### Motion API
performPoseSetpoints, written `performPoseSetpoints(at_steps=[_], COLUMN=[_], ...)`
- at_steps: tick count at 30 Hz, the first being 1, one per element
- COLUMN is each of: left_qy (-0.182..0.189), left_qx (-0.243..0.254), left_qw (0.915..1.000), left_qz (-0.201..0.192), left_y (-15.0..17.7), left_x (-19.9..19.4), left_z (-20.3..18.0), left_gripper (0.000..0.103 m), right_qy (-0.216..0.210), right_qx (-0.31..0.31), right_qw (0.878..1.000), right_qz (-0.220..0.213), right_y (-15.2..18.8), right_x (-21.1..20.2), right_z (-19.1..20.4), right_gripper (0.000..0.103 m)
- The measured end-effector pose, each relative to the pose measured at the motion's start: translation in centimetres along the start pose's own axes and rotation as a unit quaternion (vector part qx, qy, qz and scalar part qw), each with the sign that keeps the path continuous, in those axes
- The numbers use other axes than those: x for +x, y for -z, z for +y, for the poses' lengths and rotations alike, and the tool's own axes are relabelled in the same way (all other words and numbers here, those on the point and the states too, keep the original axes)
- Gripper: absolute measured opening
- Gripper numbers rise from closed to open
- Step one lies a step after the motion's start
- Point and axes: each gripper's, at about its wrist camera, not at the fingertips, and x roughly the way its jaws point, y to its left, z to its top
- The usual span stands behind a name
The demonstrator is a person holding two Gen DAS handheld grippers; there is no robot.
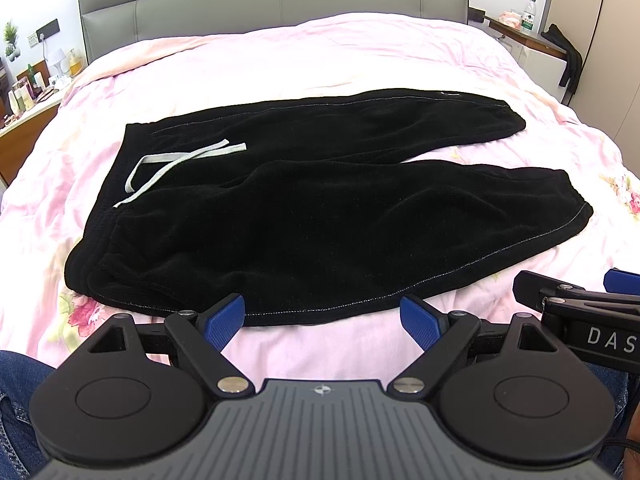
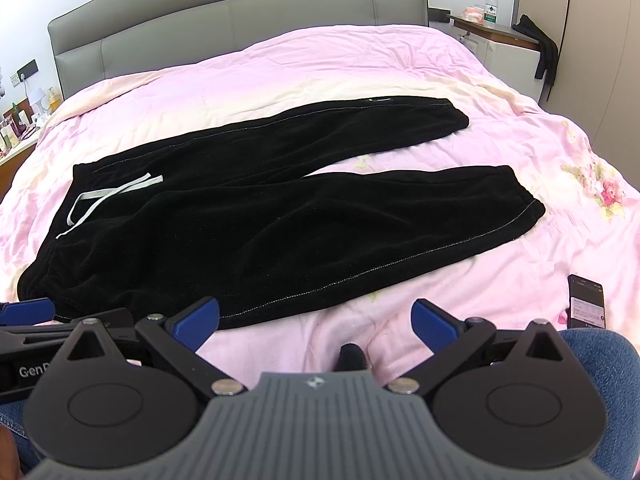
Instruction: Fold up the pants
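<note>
Black pants [image 1: 288, 208] lay flat and unfolded on the pink bed [image 1: 360, 52], both legs spread rightward; left gripper [image 1: 322, 320] and right gripper [image 2: 316, 320] gaped empty at the near hem, folding not yet begun.

We see black pants [image 1: 288, 208] with a pale grey drawstring [image 1: 176, 164] on a pink, flower-patterned bedspread [image 1: 320, 52]; the headboard [image 1: 280, 0] is grey.
</note>
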Motion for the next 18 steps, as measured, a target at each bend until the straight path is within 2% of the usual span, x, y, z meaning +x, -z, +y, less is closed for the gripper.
performPoseSetpoints(at_steps=[18], left_qy=[0.0], left_qx=[0.0], left_qw=[1.0], left_qz=[0.0], left_y=[0.04], left_x=[-0.09], left_z=[0.04], left_gripper=[0.102], right_qy=[0.0], right_qx=[0.001], right_qw=[1.0], right_qz=[0.0], right_y=[0.0], right_x=[0.0], right_z=[0.0], right_gripper=[0.098])
